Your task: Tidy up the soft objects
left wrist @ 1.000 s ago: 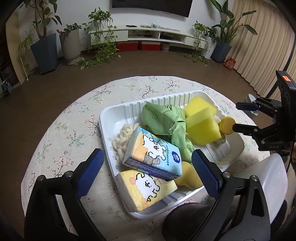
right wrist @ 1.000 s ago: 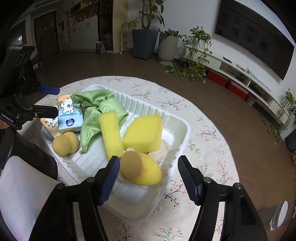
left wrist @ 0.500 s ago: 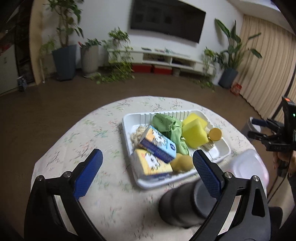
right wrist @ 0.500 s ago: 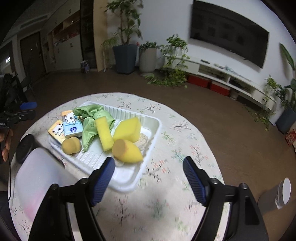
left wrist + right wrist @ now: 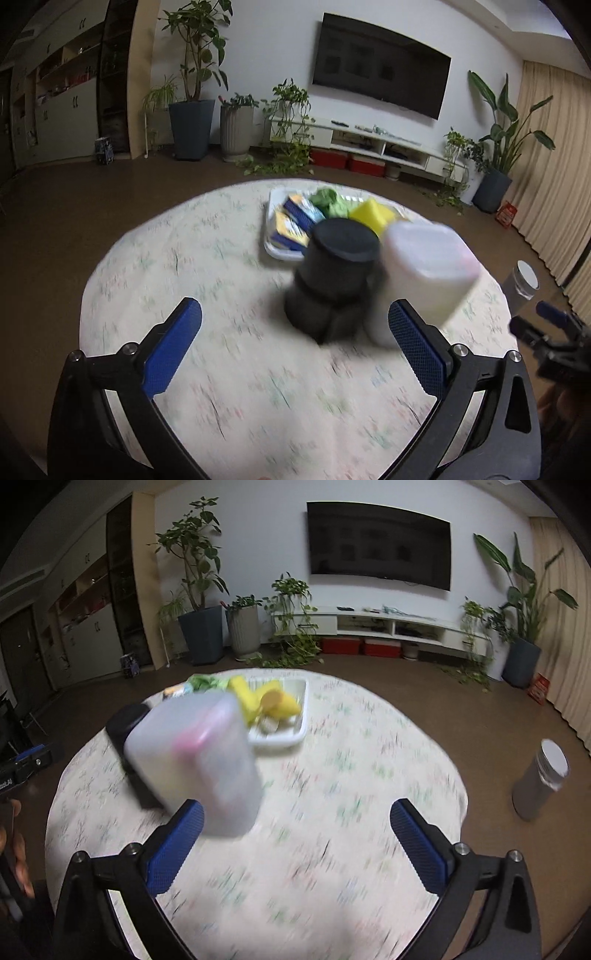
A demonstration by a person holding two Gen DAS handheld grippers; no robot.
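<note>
Sponges (image 5: 371, 216) in the tray (image 5: 277, 738) look light, squashy; we'd pinch mid-body. Left gripper (image 5: 295, 350) and right gripper (image 5: 297, 840) fingers gape wide, empty.

Motion blur smears the floral bench (image 5: 229, 369) in both views, so its pattern reads only as streaks. In the left wrist view the black container (image 5: 334, 284) and the translucent white container (image 5: 428, 273) hide the near right part of the white tray (image 5: 271, 247), and the packets and sponges in it are too blurred to tell apart. The right tool (image 5: 543, 328) is cut off at the right edge there, its fingers unclear.
</note>
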